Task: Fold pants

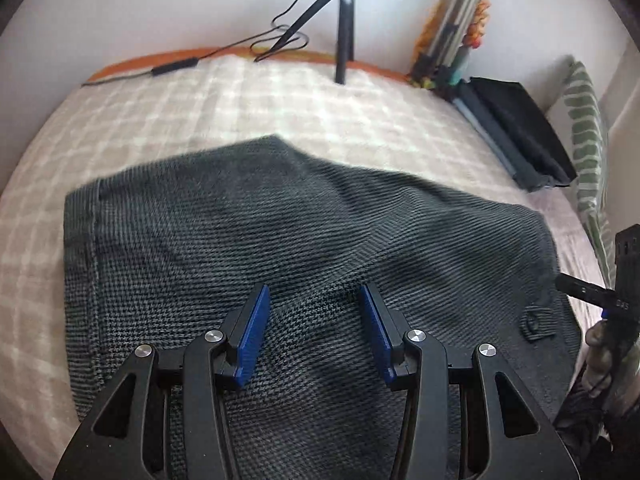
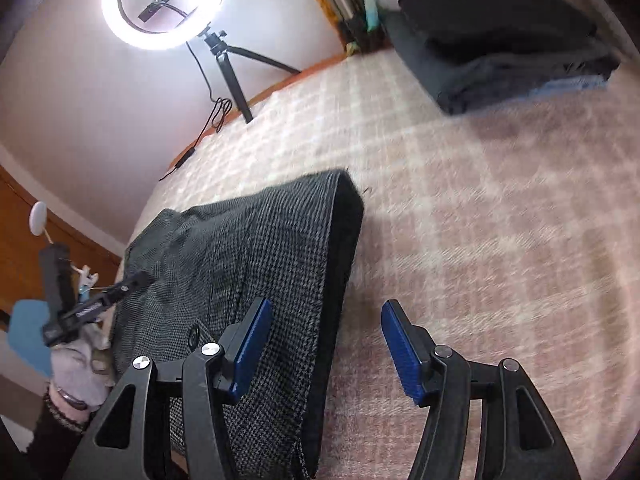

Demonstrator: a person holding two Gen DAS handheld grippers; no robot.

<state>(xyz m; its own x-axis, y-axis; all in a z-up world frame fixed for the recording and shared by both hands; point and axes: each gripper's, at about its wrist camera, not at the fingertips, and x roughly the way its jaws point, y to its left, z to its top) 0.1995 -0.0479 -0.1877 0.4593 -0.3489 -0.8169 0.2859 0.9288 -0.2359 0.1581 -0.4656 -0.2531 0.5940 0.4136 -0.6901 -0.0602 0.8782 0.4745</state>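
Dark grey houndstooth pants (image 1: pixel 304 240) lie folded on a pale checked bedspread (image 1: pixel 200 108). My left gripper (image 1: pixel 316 300) is open, its blue pads (image 1: pixel 254 332) low over the near part of the pants with nothing between them. In the right wrist view the pants (image 2: pixel 248 248) show a folded waistband edge toward the right. My right gripper (image 2: pixel 326 316) is open over that edge, one pad (image 2: pixel 252 344) above the cloth and the other pad (image 2: pixel 400 344) above the bedspread (image 2: pixel 500 240). The other gripper (image 2: pixel 92 304) shows at the pants' left side.
A stack of folded dark clothes (image 1: pixel 520 136) (image 2: pixel 504 36) lies at the far right of the bed. A ring light (image 2: pixel 164 0) on a tripod (image 1: pixel 344 40) stands at the far edge with a cable (image 1: pixel 180 64). A green striped pillow (image 1: pixel 588 140) is at the right.
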